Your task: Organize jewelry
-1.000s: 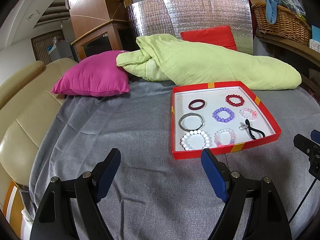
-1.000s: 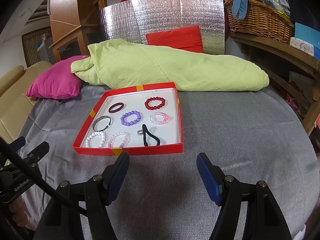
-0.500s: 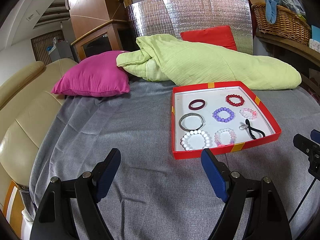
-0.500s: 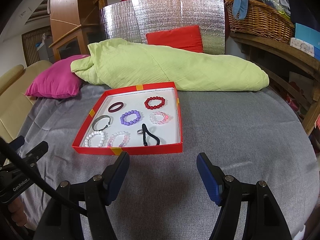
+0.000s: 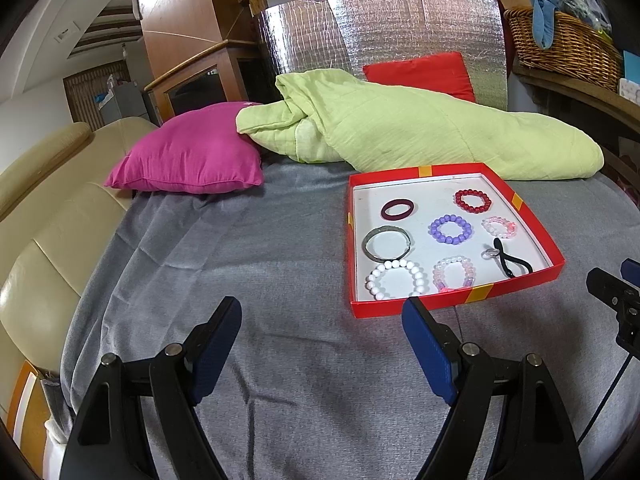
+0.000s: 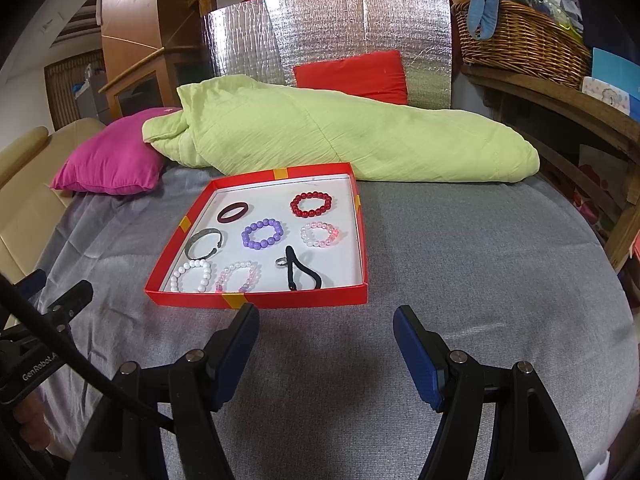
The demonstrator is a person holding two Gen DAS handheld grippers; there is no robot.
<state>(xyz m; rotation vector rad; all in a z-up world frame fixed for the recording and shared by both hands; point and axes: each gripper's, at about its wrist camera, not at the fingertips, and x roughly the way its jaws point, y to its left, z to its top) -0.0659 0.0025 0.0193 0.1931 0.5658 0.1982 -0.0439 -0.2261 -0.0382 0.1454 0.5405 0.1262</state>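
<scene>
A red tray (image 5: 520, 203) (image 6: 264, 300) with a white floor lies on the grey bed cover. In it lie a dark red bangle (image 5: 397, 209), a red bead bracelet (image 5: 473, 201), a purple bead bracelet (image 5: 451, 229), a silver bangle (image 5: 387, 243), a white bead bracelet (image 5: 395, 280), two pink-clear bracelets, a small ring (image 5: 489, 254) and a black hair tie (image 5: 512, 265). My left gripper (image 5: 322, 320) is open and empty, in front of the tray's left corner. My right gripper (image 6: 326, 328) is open and empty, just in front of the tray's near edge.
A green quilt (image 5: 420, 132) lies behind the tray, with a pink cushion (image 5: 192, 160) to its left and a red cushion (image 5: 420, 74) against a silver panel. A cream sofa arm (image 5: 36, 220) borders the left. A wicker basket (image 6: 520, 44) sits on a wooden shelf at right.
</scene>
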